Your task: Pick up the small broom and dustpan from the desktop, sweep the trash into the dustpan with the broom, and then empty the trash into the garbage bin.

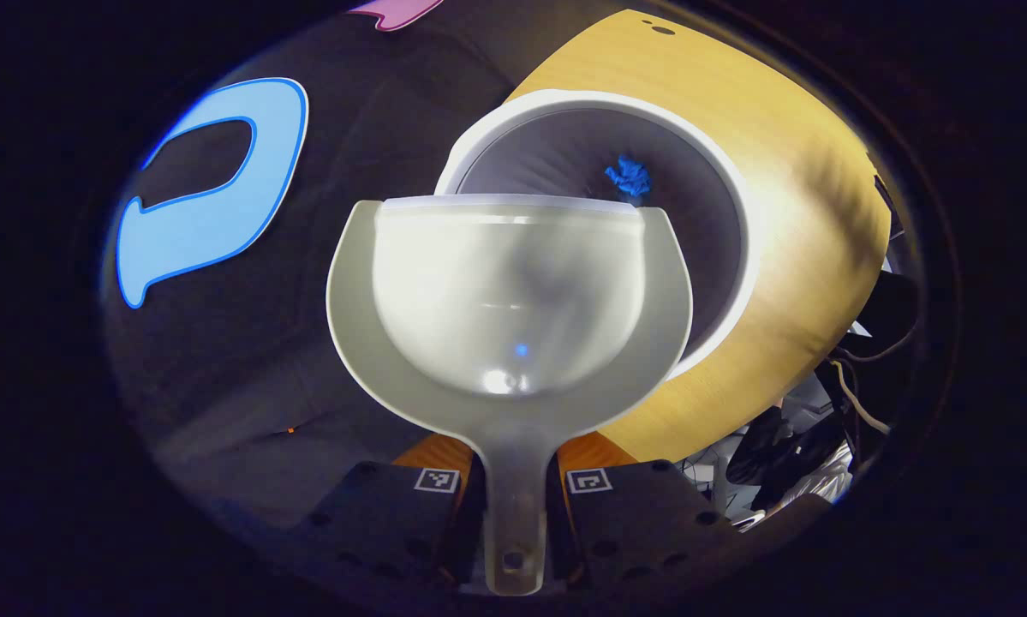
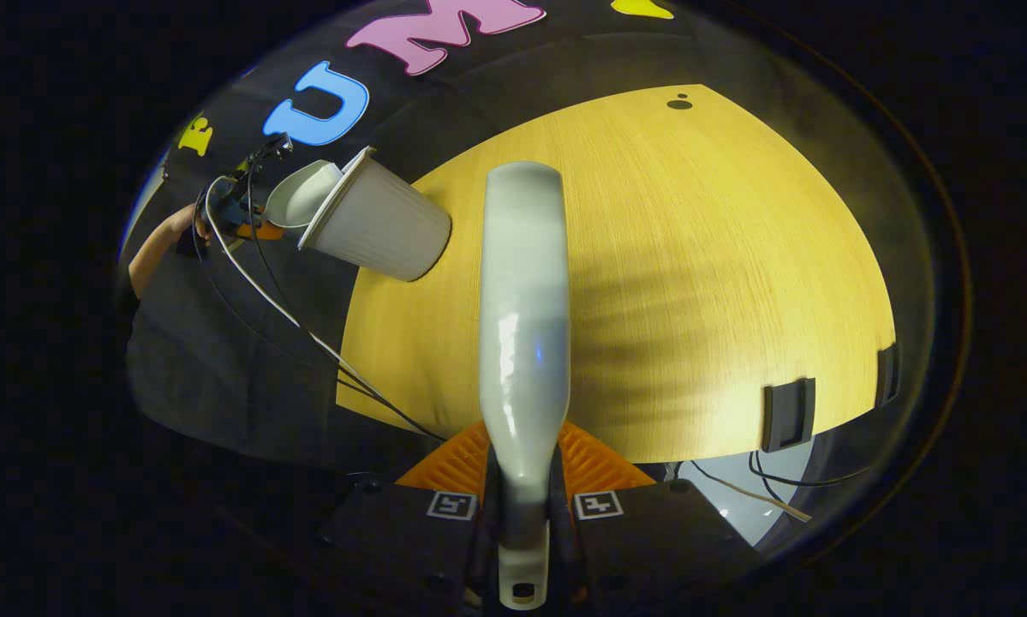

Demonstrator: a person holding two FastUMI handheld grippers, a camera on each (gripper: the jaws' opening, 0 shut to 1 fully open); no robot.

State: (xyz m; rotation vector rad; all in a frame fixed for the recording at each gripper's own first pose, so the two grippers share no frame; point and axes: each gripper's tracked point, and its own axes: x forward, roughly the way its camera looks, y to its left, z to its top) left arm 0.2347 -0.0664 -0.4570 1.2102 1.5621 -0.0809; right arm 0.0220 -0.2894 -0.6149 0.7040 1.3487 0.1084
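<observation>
In the left gripper view, your left gripper (image 1: 513, 514) pinches the pale, translucent dustpan (image 1: 509, 291) by its handle, tipped over the white garbage bin (image 1: 719, 171) holding a blue scrap (image 1: 629, 178). In the right gripper view, your right gripper (image 2: 523, 523) pinches the white broom (image 2: 523, 326) above the desk (image 2: 719, 283).

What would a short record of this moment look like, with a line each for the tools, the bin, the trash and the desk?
left gripper: shut on the dustpan's handle
dustpan: held over the garbage bin's mouth, pan looks empty
garbage bin: white, standing on the desktop
trash: crumpled blue scrap lying inside the bin
right gripper: shut on the broom's handle
broom: held out over the desktop, away from the bin
desktop: wooden, bare where the broom hangs
</observation>
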